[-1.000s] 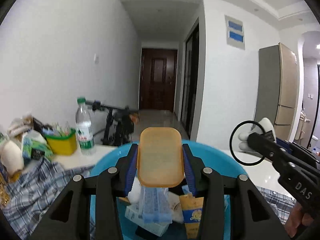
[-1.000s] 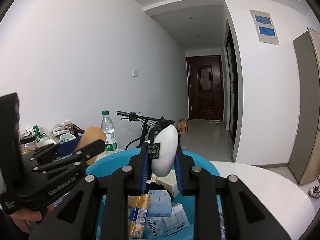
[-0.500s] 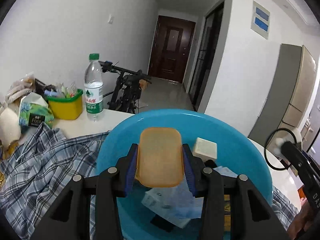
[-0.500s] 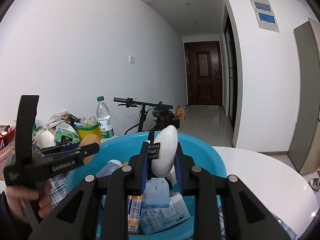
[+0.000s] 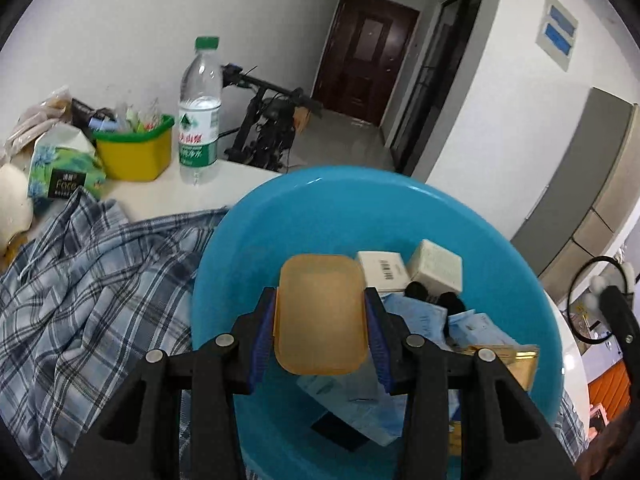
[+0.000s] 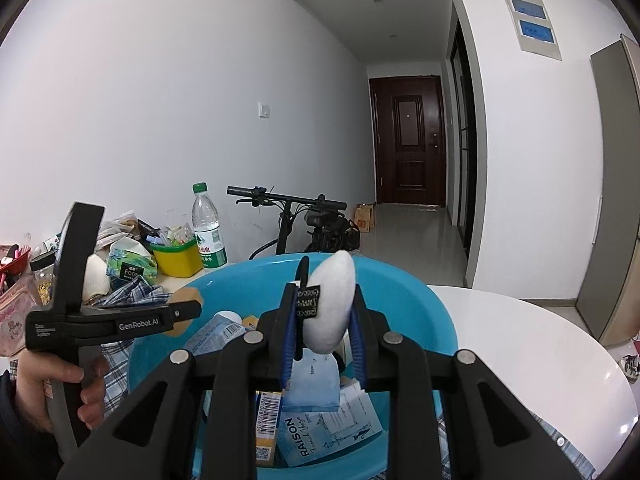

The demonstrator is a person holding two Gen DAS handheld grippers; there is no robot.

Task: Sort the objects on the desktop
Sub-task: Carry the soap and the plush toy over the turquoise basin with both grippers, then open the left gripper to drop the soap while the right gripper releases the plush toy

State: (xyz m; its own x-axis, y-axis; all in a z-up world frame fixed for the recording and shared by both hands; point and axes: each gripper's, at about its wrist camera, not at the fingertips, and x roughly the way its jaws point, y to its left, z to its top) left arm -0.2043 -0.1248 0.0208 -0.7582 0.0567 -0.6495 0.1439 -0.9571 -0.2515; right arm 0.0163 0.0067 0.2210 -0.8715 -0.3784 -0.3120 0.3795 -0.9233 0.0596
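Observation:
My left gripper (image 5: 320, 310) is shut on an orange translucent box (image 5: 320, 314) and holds it over the blue basin (image 5: 288, 216). The basin holds white boxes (image 5: 436, 266), blue packets (image 5: 420, 316) and a gold pack (image 5: 516, 364). My right gripper (image 6: 324, 304) is shut on a white oval sponge with a black loop and tag (image 6: 330, 304), above the same basin (image 6: 404, 280). The left gripper (image 6: 120, 322) with the orange box shows at the left of the right wrist view. The right gripper (image 5: 612, 320) shows at the right edge of the left wrist view.
A plaid shirt (image 5: 80, 280) lies left of the basin. Behind it stand a water bottle (image 5: 200, 112), a yellow-green tub (image 5: 136, 148), a tissue pack (image 5: 60, 168) and snack clutter. The white round table (image 6: 540, 344) extends right. A bicycle (image 6: 312, 224) stands behind.
My left gripper has tilted down and moved in over the basin with the orange box. My right gripper has stayed above the basin with the sponge, shifting slightly.

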